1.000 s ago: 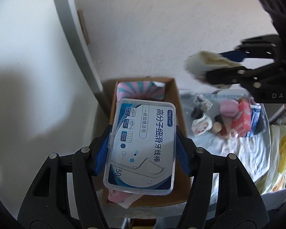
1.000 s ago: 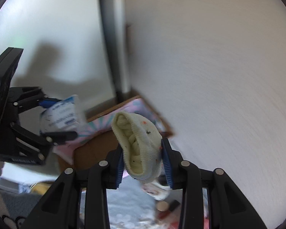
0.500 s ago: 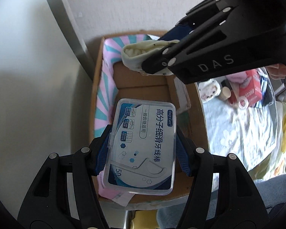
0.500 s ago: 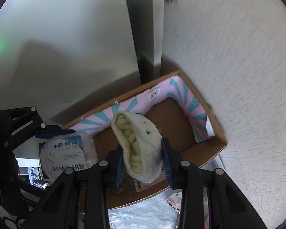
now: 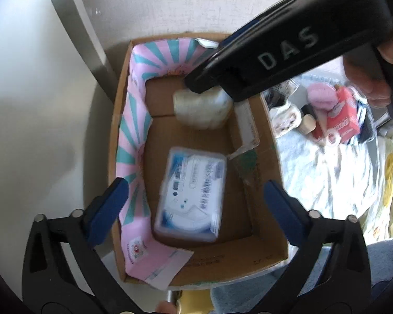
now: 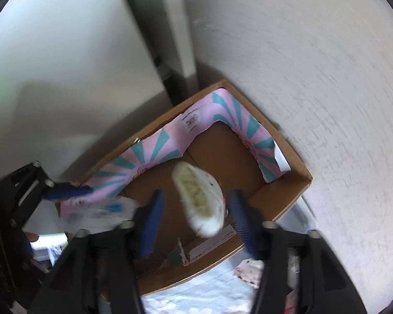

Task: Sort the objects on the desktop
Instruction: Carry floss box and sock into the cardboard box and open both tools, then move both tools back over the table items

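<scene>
Your left gripper (image 5: 194, 196) hangs over the cardboard box (image 5: 269, 157) with its jaws opening, blue pads (image 5: 110, 204) spread wide and touching nothing. Between and below them is the floss-pick case (image 5: 191, 193): a flat clear plastic case with rounded corners and a blue-and-white printed label with Chinese lettering, lying slightly tilted inside the box, near its front wall. It is blurred, so you cannot tell whether it has settled on the box floor.

Your right gripper (image 6: 196, 214) is also over the box, jaws opening. The sock (image 6: 199, 201) sits between its blue pads, apart from the left pad; on the right side the blur hides whether it still brushes the pad. The sock is cream-white, rolled into a ribbed bundle, with a few small coloured specks on its side. In the left wrist view it shows toward the back of the box, under the right gripper's black body marked DAS.

A pink-and-teal striped liner (image 5: 136, 120) runs along the box's left and back walls. To the right of the box, on a pale patterned cloth (image 5: 327, 172), lie a red carton (image 5: 343, 115), a pink fluffy item (image 5: 319, 94) and other small clutter.
</scene>
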Demonstrator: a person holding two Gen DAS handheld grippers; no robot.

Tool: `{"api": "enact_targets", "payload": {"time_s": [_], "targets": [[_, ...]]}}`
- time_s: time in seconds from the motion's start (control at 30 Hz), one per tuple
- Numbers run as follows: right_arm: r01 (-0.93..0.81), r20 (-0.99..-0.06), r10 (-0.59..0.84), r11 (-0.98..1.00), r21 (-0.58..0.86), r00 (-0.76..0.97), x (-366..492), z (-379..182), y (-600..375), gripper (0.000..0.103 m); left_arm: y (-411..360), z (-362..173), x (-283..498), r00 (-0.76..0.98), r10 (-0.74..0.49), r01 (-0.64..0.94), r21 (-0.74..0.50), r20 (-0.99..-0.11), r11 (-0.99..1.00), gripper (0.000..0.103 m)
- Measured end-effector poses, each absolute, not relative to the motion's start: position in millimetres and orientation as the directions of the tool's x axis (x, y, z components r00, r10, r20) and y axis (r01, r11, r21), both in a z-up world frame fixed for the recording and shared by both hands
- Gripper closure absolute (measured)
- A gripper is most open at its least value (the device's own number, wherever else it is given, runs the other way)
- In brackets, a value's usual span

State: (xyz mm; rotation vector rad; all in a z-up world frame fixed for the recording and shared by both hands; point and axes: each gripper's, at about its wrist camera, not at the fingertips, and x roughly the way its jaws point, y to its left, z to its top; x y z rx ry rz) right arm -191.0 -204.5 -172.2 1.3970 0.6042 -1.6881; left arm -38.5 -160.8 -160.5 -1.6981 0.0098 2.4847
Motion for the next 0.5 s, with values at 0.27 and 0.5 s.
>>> {"api": "enact_targets", "payload": {"time_s": [0.27,0.5], "targets": [[0.851,-0.948,-0.305,-0.518,0.081,-0.096,-186,-161,-198,0.0,-156,-162,-35,-0.407,0.077,-0.098,-0.041,-0.91,-0.994,0.0],[0.844,-0.934,-0.291,-0.536,-0.02,-0.207,-184,-147,-192,0.0,-169,-153,-34,-0.455,0.056,-0.03,-0.048,-0.889,-0.998,0.0]]}}
